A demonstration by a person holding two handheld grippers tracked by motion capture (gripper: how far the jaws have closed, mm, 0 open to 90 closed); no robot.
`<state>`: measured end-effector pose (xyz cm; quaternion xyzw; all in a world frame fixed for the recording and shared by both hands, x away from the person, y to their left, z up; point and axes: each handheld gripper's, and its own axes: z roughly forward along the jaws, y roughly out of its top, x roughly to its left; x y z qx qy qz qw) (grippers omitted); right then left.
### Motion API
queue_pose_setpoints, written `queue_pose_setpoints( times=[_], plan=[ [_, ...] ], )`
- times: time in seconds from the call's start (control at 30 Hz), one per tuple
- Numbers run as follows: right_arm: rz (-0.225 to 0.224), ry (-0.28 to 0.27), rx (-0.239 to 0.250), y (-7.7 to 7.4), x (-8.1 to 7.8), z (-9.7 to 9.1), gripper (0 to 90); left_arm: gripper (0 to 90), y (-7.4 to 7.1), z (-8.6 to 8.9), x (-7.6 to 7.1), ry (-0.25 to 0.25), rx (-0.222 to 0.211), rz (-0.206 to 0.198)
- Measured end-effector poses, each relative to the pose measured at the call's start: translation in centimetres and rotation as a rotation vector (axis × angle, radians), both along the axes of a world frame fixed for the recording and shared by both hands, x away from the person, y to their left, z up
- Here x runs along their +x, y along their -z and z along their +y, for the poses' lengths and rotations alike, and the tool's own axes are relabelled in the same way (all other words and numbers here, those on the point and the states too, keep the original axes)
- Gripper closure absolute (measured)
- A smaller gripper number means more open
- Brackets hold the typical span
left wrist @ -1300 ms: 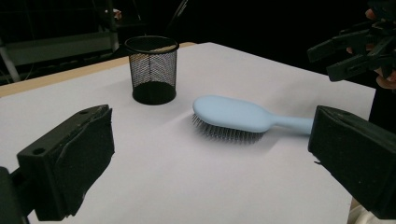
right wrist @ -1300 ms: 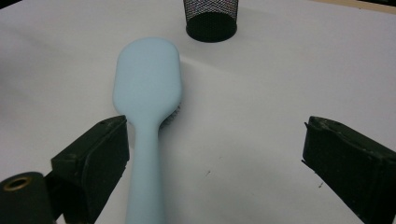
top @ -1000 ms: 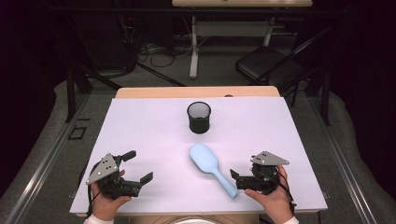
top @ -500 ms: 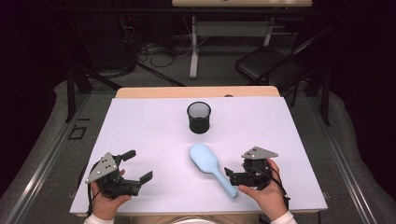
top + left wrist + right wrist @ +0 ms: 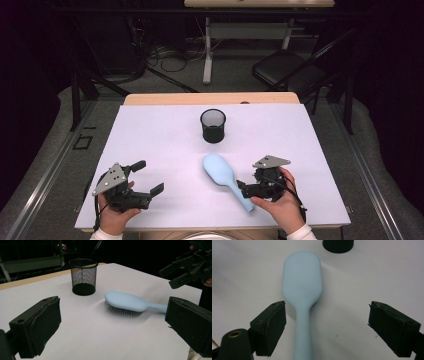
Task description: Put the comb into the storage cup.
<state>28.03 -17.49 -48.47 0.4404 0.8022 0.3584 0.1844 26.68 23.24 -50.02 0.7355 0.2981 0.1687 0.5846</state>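
The right tool (image 5: 243,189) has slid in over the brush (image 5: 223,176) handle, jaws wide and just narrowed slightly astride it, not yet gripping; brush lies on the table (image 5: 165,145) near the cup (image 5: 213,125), left tool (image 5: 150,179) wide, idle.

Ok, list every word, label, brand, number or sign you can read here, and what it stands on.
None can be read.
The light blue hairbrush, black mesh cup and white table sheet bear no print, and no marking is legible on the left gripper or right gripper.
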Motion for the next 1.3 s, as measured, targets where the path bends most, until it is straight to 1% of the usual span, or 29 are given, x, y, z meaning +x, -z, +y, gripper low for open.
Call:
queue_pose_setpoints(
  times=[0.07,0.1,0.2,0.27,0.33,0.67,0.87,0.9,0.97,1.1,1.17,1.2,1.3],
  plan=[
    [0.019,0.001,-0.012,0.0,0.1,0.2,14.3,0.4,0.0,0.0,0.0,0.007,0.004,0.004],
    [0.019,0.001,-0.012,0.0,0.1,0.2,14.3,0.4,0.0,0.0,0.0,0.007,0.003,0.004],
    [0.039,-0.001,-0.013,0.1,0.2,0.4,14.3,0.4,0.0,0.0,0.0,-0.003,-0.003,0.003],
    [0.043,-0.004,-0.014,0.1,0.3,0.4,14.3,0.4,0.0,0.1,-0.1,-0.002,0.002,0.003],
    [0.058,-0.012,-0.028,0.3,0.5,0.6,14.3,0.4,0.0,0.1,-0.1,-0.001,0.006,0.003],
    [0.078,-0.035,-0.047,0.9,0.8,1.4,14.3,0.4,0.1,0.1,-0.1,-0.005,0.005,0.005],
    [0.090,-0.060,-0.081,1.4,1.0,2.1,14.3,0.4,0.1,0.1,-0.1,-0.007,0.011,0.006],
    [0.100,-0.068,-0.095,1.6,1.1,2.4,14.4,0.4,0.1,0.1,-0.1,-0.006,0.011,0.007],
    [0.104,-0.074,-0.113,1.7,1.3,2.6,14.4,0.4,0.1,0.0,-0.1,-0.005,0.011,0.007],
    [0.112,-0.085,-0.130,2.0,1.5,2.9,14.7,0.4,0.2,0.0,-0.1,-0.001,0.014,0.009],
    [0.130,-0.099,-0.153,2.3,1.8,3.2,15.6,0.4,0.2,-0.1,-0.1,-0.001,0.010,0.006],
    [0.130,-0.099,-0.153,2.3,1.8,3.2,15.6,0.4,0.2,-0.1,-0.1,-0.002,0.010,0.006],
    [0.144,-0.111,-0.176,2.6,1.9,3.5,16.4,0.4,0.2,-0.1,-0.1,-0.002,0.011,0.008]
  ],
)
